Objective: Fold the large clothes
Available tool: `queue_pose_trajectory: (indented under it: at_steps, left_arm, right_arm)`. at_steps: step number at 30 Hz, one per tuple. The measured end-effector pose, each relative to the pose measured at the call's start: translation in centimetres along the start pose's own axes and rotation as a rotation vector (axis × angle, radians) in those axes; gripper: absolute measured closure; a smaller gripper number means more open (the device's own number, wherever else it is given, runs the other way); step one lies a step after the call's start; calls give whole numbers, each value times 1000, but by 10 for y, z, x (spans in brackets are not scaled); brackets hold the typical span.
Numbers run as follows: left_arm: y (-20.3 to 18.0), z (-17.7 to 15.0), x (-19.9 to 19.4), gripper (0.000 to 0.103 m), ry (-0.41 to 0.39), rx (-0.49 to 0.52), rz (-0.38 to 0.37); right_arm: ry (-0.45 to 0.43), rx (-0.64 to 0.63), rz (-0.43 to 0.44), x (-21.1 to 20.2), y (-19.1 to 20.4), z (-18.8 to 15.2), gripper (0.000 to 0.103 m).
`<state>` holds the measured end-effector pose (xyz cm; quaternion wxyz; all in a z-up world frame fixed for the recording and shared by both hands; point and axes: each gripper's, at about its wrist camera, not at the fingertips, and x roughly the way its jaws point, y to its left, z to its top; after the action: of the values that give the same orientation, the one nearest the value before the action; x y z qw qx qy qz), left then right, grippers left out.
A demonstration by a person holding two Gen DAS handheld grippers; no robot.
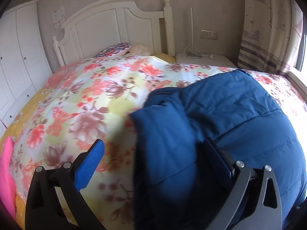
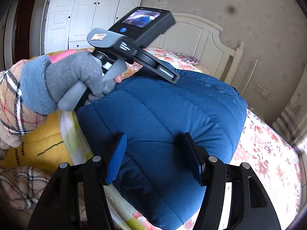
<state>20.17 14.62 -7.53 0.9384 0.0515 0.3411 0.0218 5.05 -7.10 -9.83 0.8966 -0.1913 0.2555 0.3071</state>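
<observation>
A blue puffy jacket (image 1: 220,118) lies bunched on the floral bed quilt (image 1: 86,99). My left gripper (image 1: 153,149) is open above the jacket's left edge; its right finger is over the blue fabric, its left finger over the quilt. In the right wrist view the jacket (image 2: 172,107) is a rounded folded bundle. My right gripper (image 2: 154,147) is open and hovers over the bundle's near end, holding nothing. The left hand-held gripper (image 2: 134,44), held by a gloved hand (image 2: 63,78), is over the bundle's far left side.
A white headboard (image 1: 115,25) and pillows (image 1: 119,49) are at the bed's far end. A white wardrobe (image 1: 17,57) stands at left, a nightstand (image 1: 203,58) and curtain (image 1: 268,28) at right. A pink cloth (image 1: 7,164) lies at the left edge. A yellow blanket (image 2: 44,141) lies left of the bundle.
</observation>
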Motion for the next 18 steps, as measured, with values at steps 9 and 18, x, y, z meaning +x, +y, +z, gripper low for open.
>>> queue_pose_trajectory:
  at_steps: [9,18]
  left_arm:
    - [55,-39,-17,2,124,-164,-280]
    - [62,-78,-30,2,147,-157,-362]
  right_arm:
    - [-19,558,219,-37,-113,-35,14]
    - [88,707,354,14,-130,-38,10]
